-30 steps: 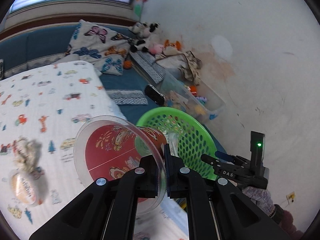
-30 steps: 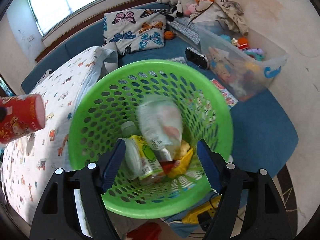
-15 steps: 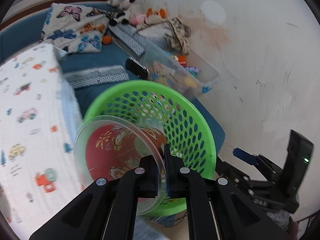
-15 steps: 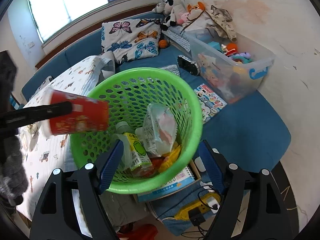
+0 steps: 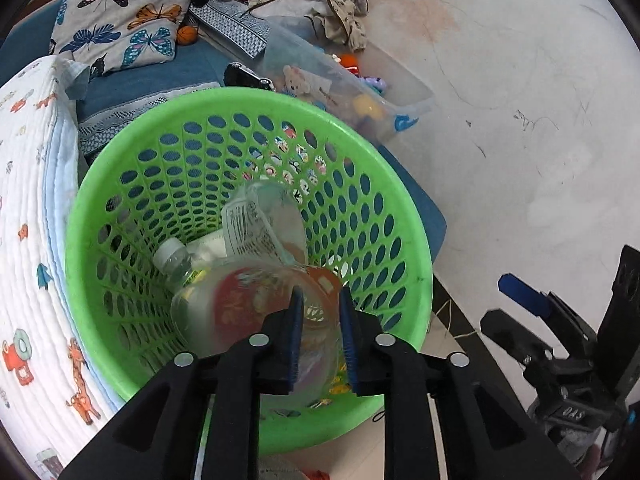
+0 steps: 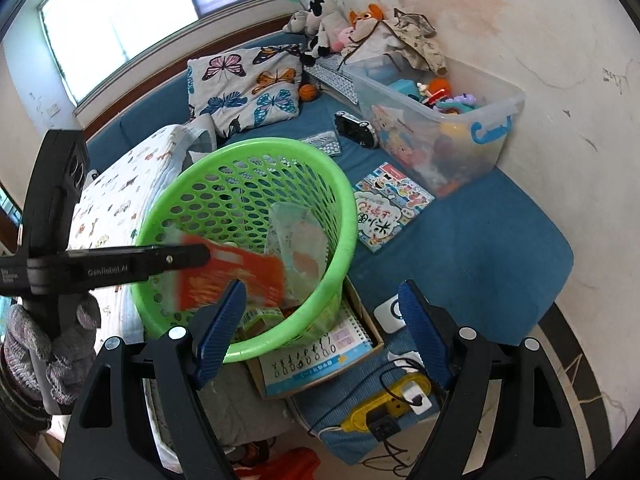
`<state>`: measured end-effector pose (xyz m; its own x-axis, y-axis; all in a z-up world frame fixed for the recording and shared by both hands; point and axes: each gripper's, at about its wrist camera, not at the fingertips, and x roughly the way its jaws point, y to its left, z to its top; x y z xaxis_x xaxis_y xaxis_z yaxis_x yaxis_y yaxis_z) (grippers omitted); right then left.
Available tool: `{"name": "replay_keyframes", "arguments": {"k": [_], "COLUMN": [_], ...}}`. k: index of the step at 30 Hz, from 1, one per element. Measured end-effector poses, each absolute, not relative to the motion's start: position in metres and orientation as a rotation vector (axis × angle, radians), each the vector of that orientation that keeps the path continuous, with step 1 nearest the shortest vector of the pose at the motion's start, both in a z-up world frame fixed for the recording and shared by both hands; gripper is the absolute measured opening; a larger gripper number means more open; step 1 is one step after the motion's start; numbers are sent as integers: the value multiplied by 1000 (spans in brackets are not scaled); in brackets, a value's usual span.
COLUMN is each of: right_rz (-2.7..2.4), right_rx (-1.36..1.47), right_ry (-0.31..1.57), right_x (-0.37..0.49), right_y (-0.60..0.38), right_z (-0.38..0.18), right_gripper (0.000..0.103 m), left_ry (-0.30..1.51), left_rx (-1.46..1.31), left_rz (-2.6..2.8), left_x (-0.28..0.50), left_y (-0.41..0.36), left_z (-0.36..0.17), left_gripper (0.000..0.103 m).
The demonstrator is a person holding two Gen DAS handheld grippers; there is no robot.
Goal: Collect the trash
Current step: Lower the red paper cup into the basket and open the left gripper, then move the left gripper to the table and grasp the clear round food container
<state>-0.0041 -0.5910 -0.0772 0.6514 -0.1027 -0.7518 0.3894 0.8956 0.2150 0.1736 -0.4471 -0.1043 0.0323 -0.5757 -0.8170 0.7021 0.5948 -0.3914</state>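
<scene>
A red printed cup with a clear lid point(image 5: 240, 308) is blurred inside the green mesh basket point(image 5: 248, 98), just under my left gripper point(image 5: 320, 296). That gripper's jaws are opening; a gap shows between the blue pads and the cup's rim. In the right wrist view the cup point(image 6: 236, 276) hangs tilted in the basket point(image 6: 304, 152), right at the left gripper's fingertips point(image 6: 202, 256). A clear plastic bag point(image 5: 264, 220) and a bottle point(image 5: 172, 256) lie in the basket. My right gripper point(image 6: 322, 292) stands open at the basket's near rim with nothing between its fingers.
A clear box of toys point(image 6: 440, 120) stands by the stained wall. A butterfly pillow point(image 6: 244, 84) and a printed white quilt point(image 6: 124, 184) lie on the blue couch. A picture book point(image 6: 388, 200), a workbook point(image 6: 320, 360) and a yellow power strip point(image 6: 384, 404) lie near the basket.
The left gripper carried the cup from over the quilt to over the basket and lowered it in; its jaws have parted from the cup's rim. The right gripper drew back from the basket.
</scene>
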Motion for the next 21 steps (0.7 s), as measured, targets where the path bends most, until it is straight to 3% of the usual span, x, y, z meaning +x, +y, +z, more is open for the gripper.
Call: {"name": "replay_keyframes", "arguments": {"k": [4,21], "right_rz": [-278,-164], "right_rx": [383,312], "right_ry": [820,796], "right_x": [-4,20], "right_y": [-588,-538], "right_z": [-79,-56], "right_gripper": [78,80], "left_ry": [1160,981], "left_rx": [139,142], "left_rz": [-994,-892], "left_x": [168,147], "left_y": [-438,-340], "left_z": [-99,-61], "left_gripper": [35,42]}}
